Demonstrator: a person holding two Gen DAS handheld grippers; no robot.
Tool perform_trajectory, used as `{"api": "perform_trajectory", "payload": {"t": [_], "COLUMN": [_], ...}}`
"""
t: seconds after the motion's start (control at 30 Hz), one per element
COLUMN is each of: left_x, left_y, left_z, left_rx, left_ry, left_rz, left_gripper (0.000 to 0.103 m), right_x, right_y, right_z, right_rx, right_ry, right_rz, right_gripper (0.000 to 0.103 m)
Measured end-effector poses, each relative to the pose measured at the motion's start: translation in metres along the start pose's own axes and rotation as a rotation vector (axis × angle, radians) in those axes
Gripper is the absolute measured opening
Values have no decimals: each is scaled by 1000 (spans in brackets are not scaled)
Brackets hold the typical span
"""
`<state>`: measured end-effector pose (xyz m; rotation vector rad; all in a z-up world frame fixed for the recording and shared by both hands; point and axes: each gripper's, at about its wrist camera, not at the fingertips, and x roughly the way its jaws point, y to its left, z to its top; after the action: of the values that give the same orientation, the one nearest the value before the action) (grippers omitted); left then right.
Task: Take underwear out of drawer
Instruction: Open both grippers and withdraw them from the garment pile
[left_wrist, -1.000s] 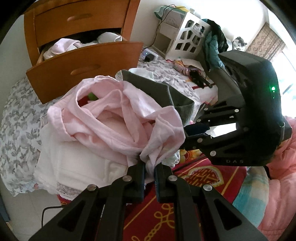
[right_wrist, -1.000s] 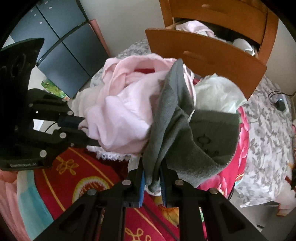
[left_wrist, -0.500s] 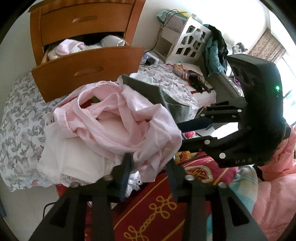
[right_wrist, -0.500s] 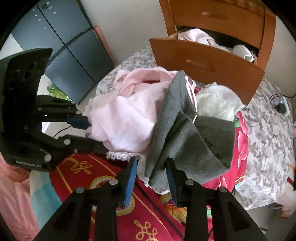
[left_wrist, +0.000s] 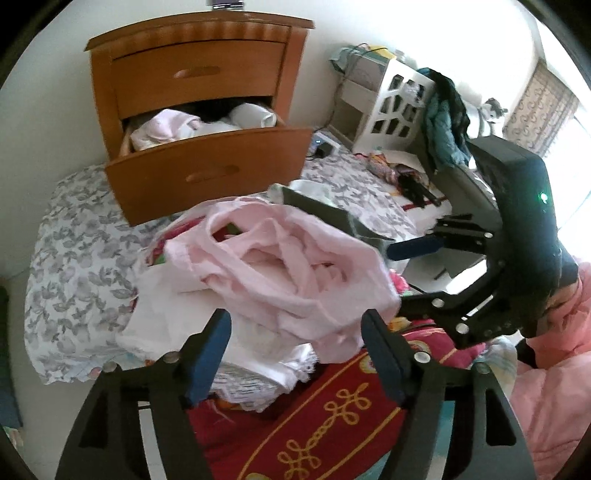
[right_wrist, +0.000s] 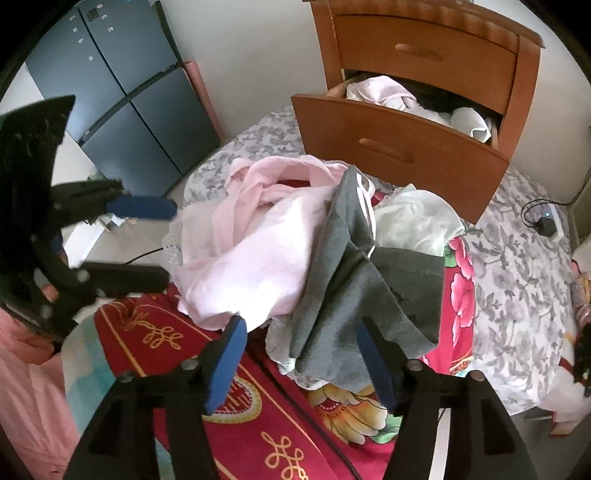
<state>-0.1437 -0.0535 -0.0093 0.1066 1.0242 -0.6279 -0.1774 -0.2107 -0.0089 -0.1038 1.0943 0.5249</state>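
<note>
A pink underwear piece (left_wrist: 288, 266) lies crumpled on a pile of clothes on the bed, just ahead of my left gripper (left_wrist: 295, 325). Its jaws are opening and no pad presses on the cloth. A grey underwear piece (right_wrist: 362, 295) drapes over the same pile, its lower edge between the opening jaws of my right gripper (right_wrist: 299, 328), loose from both pads. Each gripper shows in the other's view: the right gripper (left_wrist: 402, 277) and the left gripper (right_wrist: 166, 242). Behind the pile, the lower wooden drawer (left_wrist: 210, 173) stands pulled out with pale clothes inside.
The pile rests on a red embroidered quilt (left_wrist: 332, 406) over a grey-leaf sheet (left_wrist: 74, 258). A white cut-out shelf unit (left_wrist: 391, 99) stands at the back right, a dark cabinet (right_wrist: 122, 103) to the left. A charger and cable (right_wrist: 546, 221) lie on the bed. A pink sleeve (left_wrist: 554, 369) is close by.
Both grippers have gone from shut on the cloth to wide apart. The pink and grey pieces have dropped onto the pile. Both grippers have lifted slightly away from it.
</note>
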Motion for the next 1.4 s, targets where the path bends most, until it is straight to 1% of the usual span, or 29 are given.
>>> {"api": "perform_trajectory", "payload": {"t": [0.07,0.1,0.2,0.23,0.33,0.37,0.73,1.17,1.3,1.4], "left_x": [-1,0,2,3,5,5,7,9,3,-3], "left_y": [6,7,9,10,9,9,13,8,9,12], "left_z": [-1,-1,-1,-1,-3,-3,-3,-4,-3,2], "left_rx": [-11,-11,-15,-16,-12,-9,-24,1,-6,-14], "left_ry": [-4,-5,-4,-3,-2,-7,-12,0,-21,-36], "left_rz": [19,26,47,51,60,64,71,66,59,46], "left_gripper": [80,80,81,82,99,100,100,100,100,100], "right_x": [1,2,2,2,1,0,0,0,-1,-7], "right_y": [-1,-1,-2,-2,-3,-3,3,1,1,-2], "right_z": [0,0,0,-1,-1,-1,-4,-4,-4,-3], "right_rx": [-2,-4,-9,-10,-9,-13,-66,-64,-66,-59], "right_ry": [2,3,2,0,-3,-5,-33,-36,-38,-62], "right_rz": [-4,-6,-20,-24,-27,-27,-70,-73,-71,-60], "right_gripper": [76,78,90,92,103,103,103,103,103,103]}}
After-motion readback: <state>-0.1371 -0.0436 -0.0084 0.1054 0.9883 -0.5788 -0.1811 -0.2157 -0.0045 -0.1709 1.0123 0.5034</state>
